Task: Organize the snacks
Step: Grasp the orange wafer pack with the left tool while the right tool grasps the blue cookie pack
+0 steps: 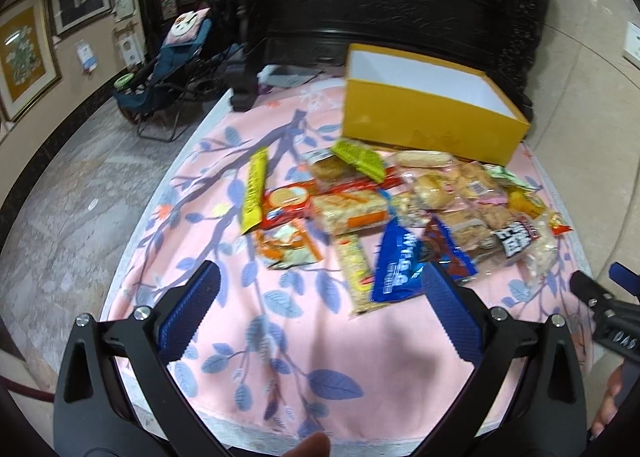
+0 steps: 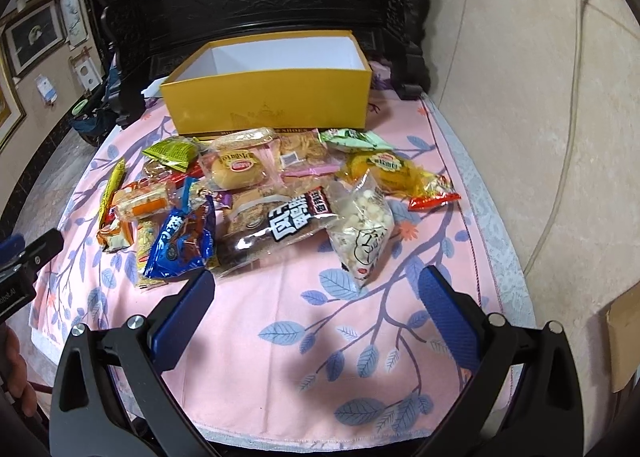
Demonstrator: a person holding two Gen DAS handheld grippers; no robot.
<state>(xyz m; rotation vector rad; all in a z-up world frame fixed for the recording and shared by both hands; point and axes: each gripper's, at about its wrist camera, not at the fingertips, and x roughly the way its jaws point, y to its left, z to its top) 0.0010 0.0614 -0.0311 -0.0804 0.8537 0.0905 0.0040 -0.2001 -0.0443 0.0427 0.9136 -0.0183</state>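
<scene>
Snacks (image 1: 384, 209) lie in a loose heap on the table (image 1: 248, 337), which is covered by a pink cloth printed with blue leaves and branches. From the left wrist view, a long yellow bar (image 1: 254, 193) sits at the heap's left edge, a blue packet (image 1: 396, 269) lies at the near side, and a green packet (image 1: 360, 159) rests on top toward the back. Behind the heap stands an open yellow box (image 1: 432, 117) with a white inside; nothing shows in the part of its inside that can be seen. The left hand-held gripper (image 1: 320, 317) hovers over bare cloth just short of the pile, its blue-padded jaws spread wide and holding nothing. The other gripper pokes in at the right edge.

From the right wrist view, the same snacks (image 2: 280, 197) spread across the middle of the table (image 2: 280, 337), in front of the yellow box (image 2: 268, 105). A clear bag of pale pieces (image 2: 362, 229) lies nearest on the right, a dark packet with bold white lettering (image 2: 280, 225) sits beside it, and the blue packet (image 2: 180, 241) is at the near left. A yellow-wrapped cake (image 2: 396, 173) lies toward the right rear. The right hand-held gripper (image 2: 316, 305) is held above the cloth near the pile, jaws wide apart and empty.
</scene>
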